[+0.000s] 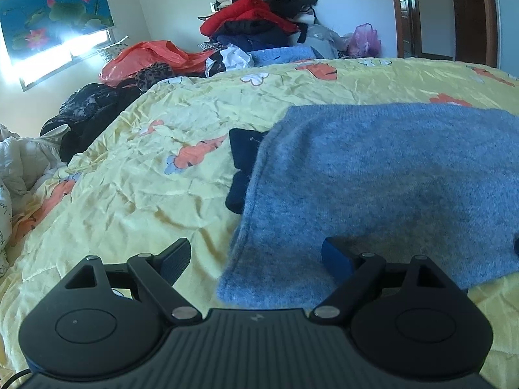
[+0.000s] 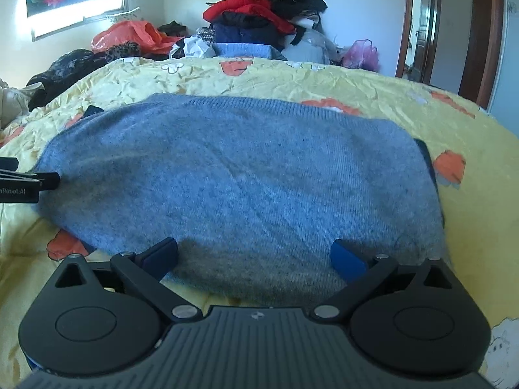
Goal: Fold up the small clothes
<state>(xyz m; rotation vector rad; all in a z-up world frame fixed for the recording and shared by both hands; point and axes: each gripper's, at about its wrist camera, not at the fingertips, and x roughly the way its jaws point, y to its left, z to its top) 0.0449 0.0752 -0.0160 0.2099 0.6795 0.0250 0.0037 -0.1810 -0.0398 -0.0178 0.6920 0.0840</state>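
Note:
A grey-blue knitted garment [image 2: 246, 175] lies folded and flat on the yellow flowered bedspread [image 2: 324, 77]. It also shows in the left wrist view [image 1: 382, 181], with a dark navy piece [image 1: 241, 165] sticking out from under its left edge. My left gripper [image 1: 256, 259] is open and empty over the garment's near left corner; its tip shows at the left edge of the right wrist view [image 2: 48, 180]. My right gripper [image 2: 256, 257] is open and empty over the garment's near edge.
A tall pile of red, black and navy clothes [image 1: 259, 19] stands at the far side of the bed. An orange plastic bag [image 1: 146, 55] and dark clothes [image 1: 87, 110] lie at the far left. A pink bag [image 2: 360, 53] and a doorway [image 2: 421, 26] are at the right.

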